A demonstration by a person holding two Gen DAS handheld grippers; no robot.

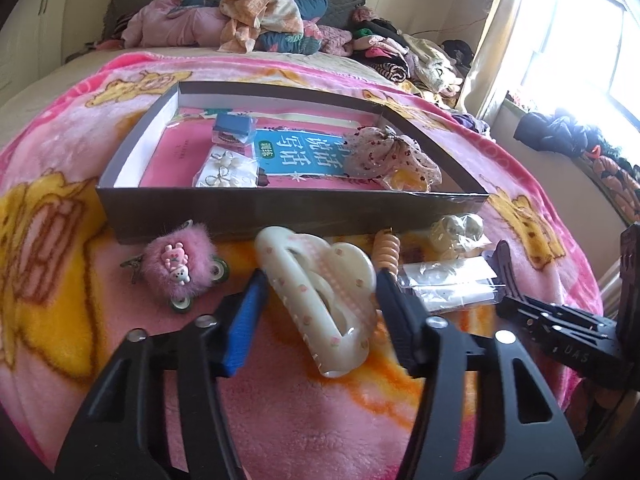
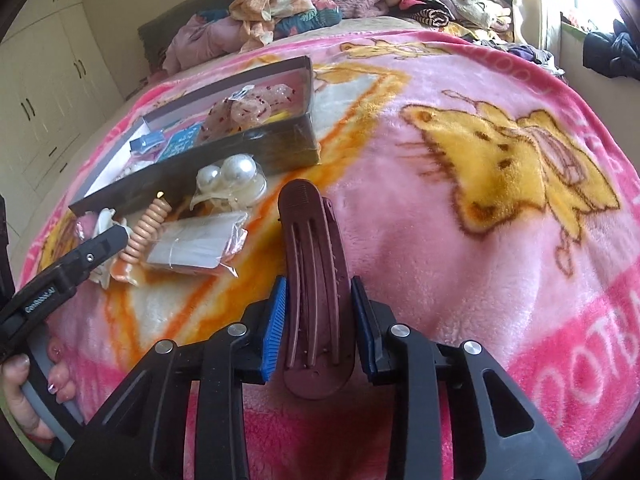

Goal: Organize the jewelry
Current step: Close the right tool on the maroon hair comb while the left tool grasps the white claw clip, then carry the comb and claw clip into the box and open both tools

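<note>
On the pink blanket lies a white hair claw (image 1: pixel 320 300) with small pink dots, held between the pads of my left gripper (image 1: pixel 320 276), which is shut on it. A long maroon hair clip (image 2: pixel 312 272) sits between the blue pads of my right gripper (image 2: pixel 318 280), which is shut on its sides. Just beyond both stands a dark open box (image 1: pixel 280 208) that holds a blue-covered book, a small blue case (image 1: pixel 232 128), bagged pearl bows (image 1: pixel 226 172) and a dotted scrunchie (image 1: pixel 392 156).
In front of the box lie a pink fluffy clip (image 1: pixel 178 268), an orange bead coil (image 1: pixel 387 252), bagged large pearls (image 2: pixel 232 180) and clear flat bags (image 1: pixel 448 280). A hand (image 2: pixel 28 392) grips the left tool's handle. Piled clothes lie at the bed's far end.
</note>
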